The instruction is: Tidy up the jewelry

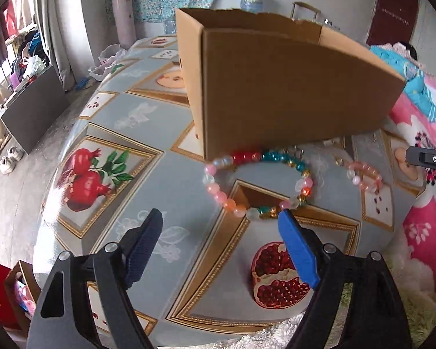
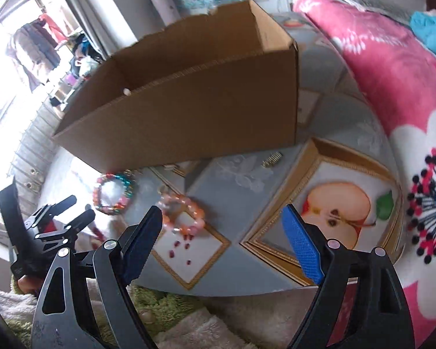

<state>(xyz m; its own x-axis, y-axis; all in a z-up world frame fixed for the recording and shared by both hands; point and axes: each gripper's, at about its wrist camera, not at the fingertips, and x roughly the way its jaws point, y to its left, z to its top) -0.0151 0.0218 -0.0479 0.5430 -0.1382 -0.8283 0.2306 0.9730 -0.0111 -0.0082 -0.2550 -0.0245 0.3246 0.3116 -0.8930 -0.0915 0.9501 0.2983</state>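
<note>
Both pairs of tongs stand wide apart and empty. In the left wrist view, the left tongs [image 1: 221, 232] hover low over the worktop [image 1: 165, 174], a surface covered in a grey-blue cloth printed with framed fruit. The large bracelet of pink, red, teal and gold beads [image 1: 258, 186] lies at centre frame, its far edge touching the foot of the open brown cardboard box [image 1: 290, 93]. The blue pad at lower right sits just at the bracelet's near edge.

In the right wrist view, the right tongs [image 2: 226, 232] frame bare cloth, with the smaller bracelet of pink and orange beads [image 2: 183, 215] just beside the dark pad at lower centre. A small gold spring-like piece [image 2: 271, 158] lies near the box, right of centre.

Risks, as I judge them: closing on only one side of a bead loop could let it slip or roll away; pushing the large bracelet forward could jam it against the box wall; the small gold piece could be overlooked or knocked aside.
</note>
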